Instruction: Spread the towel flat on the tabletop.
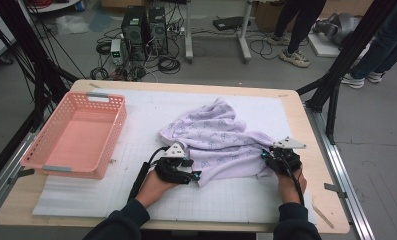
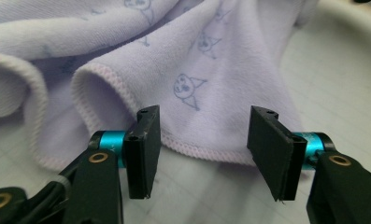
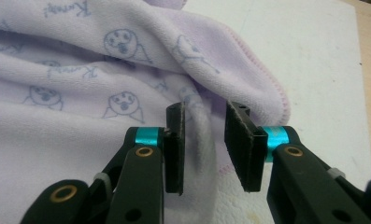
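White gridded matting (image 1: 221,197) covers the table (image 1: 331,210) under both hands, and on it lies a crumpled lilac towel (image 1: 218,137) printed with small cat faces. Nearest in the left gripper view, the left gripper (image 2: 203,151) has its jaws spread wide with bare mat between them; the towel's stitched hem (image 2: 206,151) curves just beyond the pads, untouched, so this gripper is released. A rolled fold to the left of those jaws hides what lies under it. In the right gripper view, the right gripper (image 3: 205,147) has narrower jaws, and a bunched ridge of towel rises between them; whether the pads actually press it is hard to make out, as a gap shows beside the right pad. Farther off, well left of the left jaws, sits a pink basket (image 1: 46,167). Beyond the table, cables and computer towers (image 1: 145,27) crowd the floor, where people's legs are cut off by the frame.
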Action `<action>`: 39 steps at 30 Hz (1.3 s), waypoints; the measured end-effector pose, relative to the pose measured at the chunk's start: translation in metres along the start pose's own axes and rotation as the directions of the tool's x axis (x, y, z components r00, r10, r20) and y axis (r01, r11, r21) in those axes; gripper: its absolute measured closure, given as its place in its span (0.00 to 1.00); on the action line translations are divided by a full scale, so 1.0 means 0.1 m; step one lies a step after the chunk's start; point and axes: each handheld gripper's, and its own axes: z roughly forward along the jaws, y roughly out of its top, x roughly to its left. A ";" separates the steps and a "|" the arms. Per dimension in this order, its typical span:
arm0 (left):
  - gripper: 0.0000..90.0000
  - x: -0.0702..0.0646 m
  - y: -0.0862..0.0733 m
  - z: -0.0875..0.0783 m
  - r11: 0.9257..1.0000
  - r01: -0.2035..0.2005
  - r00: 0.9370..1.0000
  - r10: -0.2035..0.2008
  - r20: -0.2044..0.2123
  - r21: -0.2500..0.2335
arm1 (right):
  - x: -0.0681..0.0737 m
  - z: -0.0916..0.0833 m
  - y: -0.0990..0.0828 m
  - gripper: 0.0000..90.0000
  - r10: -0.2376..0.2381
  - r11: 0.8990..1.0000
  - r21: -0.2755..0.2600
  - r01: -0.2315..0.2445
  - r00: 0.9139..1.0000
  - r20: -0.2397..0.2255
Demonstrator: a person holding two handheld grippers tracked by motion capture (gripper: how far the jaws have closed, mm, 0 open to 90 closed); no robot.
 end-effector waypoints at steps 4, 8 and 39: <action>0.65 -0.15 0.08 0.13 0.987 -0.160 0.982 0.162 -0.101 0.032 | 0.01 0.01 0.00 0.73 -0.002 1.000 0.003 0.003 1.000 -0.009; 0.95 -0.13 0.08 0.13 0.987 -0.162 0.978 0.163 -0.129 0.016 | 0.02 0.00 0.00 0.73 0.004 1.000 0.001 -0.004 1.000 -0.021; 0.63 0.76 -0.36 -0.90 0.980 0.101 0.959 -0.141 -0.248 -0.169 | 0.28 0.09 -0.02 0.55 -0.039 0.996 0.073 0.051 0.987 -0.156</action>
